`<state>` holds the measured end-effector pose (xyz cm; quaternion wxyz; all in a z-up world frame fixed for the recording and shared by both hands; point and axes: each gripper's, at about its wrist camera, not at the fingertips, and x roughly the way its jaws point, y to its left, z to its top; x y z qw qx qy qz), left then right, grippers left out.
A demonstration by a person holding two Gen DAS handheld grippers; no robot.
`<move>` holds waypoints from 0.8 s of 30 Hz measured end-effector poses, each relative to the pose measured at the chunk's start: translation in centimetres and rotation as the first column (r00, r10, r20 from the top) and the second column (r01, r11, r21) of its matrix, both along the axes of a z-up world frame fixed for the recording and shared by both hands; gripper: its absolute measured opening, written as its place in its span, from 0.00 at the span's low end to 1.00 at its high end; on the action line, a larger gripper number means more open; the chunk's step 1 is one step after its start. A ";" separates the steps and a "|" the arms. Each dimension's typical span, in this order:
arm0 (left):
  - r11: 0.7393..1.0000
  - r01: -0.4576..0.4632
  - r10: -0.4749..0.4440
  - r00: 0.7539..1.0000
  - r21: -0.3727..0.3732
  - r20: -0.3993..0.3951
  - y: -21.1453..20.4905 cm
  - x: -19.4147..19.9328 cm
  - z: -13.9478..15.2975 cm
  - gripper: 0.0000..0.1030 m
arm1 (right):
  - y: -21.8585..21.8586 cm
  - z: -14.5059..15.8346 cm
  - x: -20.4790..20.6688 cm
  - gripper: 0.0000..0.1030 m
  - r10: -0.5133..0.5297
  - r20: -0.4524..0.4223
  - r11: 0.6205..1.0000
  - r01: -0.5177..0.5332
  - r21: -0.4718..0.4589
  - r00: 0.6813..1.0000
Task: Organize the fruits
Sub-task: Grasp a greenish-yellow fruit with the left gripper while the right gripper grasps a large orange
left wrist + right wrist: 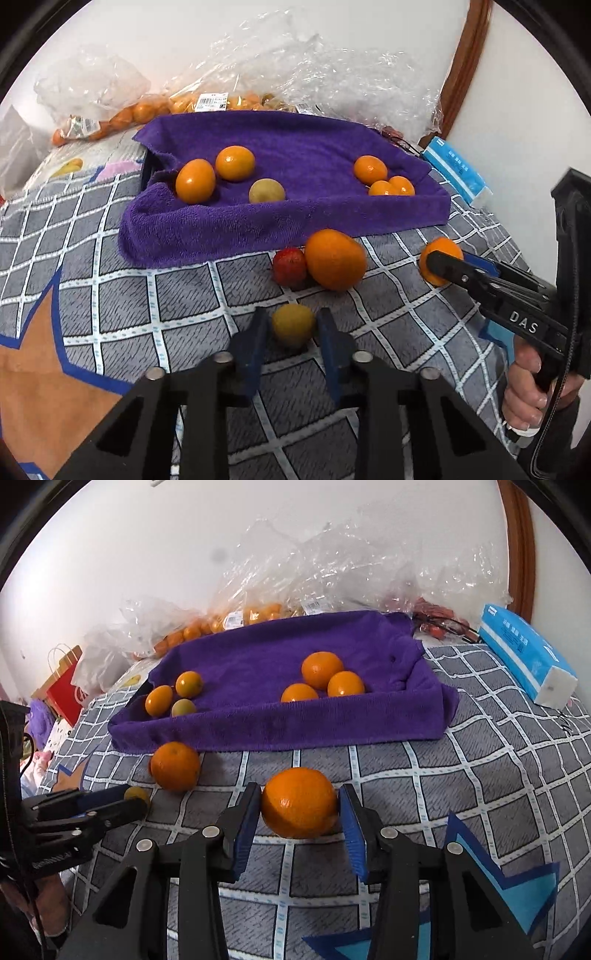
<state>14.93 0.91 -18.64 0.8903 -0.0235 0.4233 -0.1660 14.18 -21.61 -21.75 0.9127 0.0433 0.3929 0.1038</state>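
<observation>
Now | purple-towel tray at bedspread's far edge | orange before tray's near rim, right gripper clamped on it: lift clear of rim | small yellow fruit nearer, left gripper closed on it: hold gently, likely soft

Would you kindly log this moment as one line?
left hand-held gripper: shut on yellow fruit | right hand-held gripper: around orange | purple towel: six fruits

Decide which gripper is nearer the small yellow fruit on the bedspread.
Left. The left gripper has its fingers flanking the yellow fruit; the right gripper sits farther right, around an orange.
</observation>
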 end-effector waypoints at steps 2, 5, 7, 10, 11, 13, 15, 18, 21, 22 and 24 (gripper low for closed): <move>1.000 0.003 -0.003 1.000 0.002 0.002 -0.1 0.1 0.0 0.23 | 0.3 -0.5 0.6 0.43 0.011 -0.028 1.000 -0.011 -0.001 1.000; 0.999 -0.001 0.001 1.000 -0.036 -0.007 0.4 0.2 0.0 0.23 | 0.3 -0.8 1.0 0.43 0.019 -0.046 1.000 -0.019 0.004 0.999; 0.999 -0.003 0.003 1.000 -0.051 -0.009 0.6 0.3 -0.1 0.23 | 0.3 -0.9 1.1 0.42 0.015 -0.048 1.000 -0.014 0.002 0.999; 0.997 0.000 -0.001 1.000 -0.080 -0.008 1.0 0.2 -0.1 0.23 | 0.5 -0.9 0.9 0.42 0.010 -0.044 1.000 -0.011 -0.013 0.999; 0.994 0.006 -0.007 1.000 -0.108 -0.008 1.3 0.2 -0.1 0.23 | 0.5 -0.9 0.8 0.42 0.009 -0.042 1.000 -0.010 -0.020 0.999; 0.986 0.008 -0.008 1.000 -0.164 0.001 2.1 0.2 0.1 0.23 | 0.7 -0.8 0.7 0.42 0.008 -0.034 1.000 -0.009 -0.028 0.999; 0.982 -0.018 0.020 1.000 -0.190 0.011 2.8 0.0 0.2 0.23 | 0.5 -0.7 0.6 0.42 0.009 -0.030 1.000 -0.010 -0.020 1.000; 0.979 -0.041 0.046 0.999 -0.199 0.018 3.2 -0.1 0.3 0.23 | 0.1 -0.6 0.5 0.42 0.003 -0.023 1.000 -0.004 -0.002 1.000; 0.979 -0.041 0.047 0.999 -0.201 0.026 3.2 -0.2 0.4 0.23 | -0.4 -0.4 0.1 0.41 -0.019 -0.004 1.000 0.019 0.014 1.000; 0.979 -0.041 0.048 0.998 -0.200 0.029 3.2 -0.3 0.4 0.23 | -0.7 -0.2 -0.1 0.41 -0.027 0.006 0.999 0.027 0.026 1.000; 0.980 -0.041 0.050 0.998 -0.197 0.039 3.2 -0.4 0.5 0.23 | -1.4 0.0 -0.3 0.41 -0.047 0.024 0.997 0.045 0.055 0.999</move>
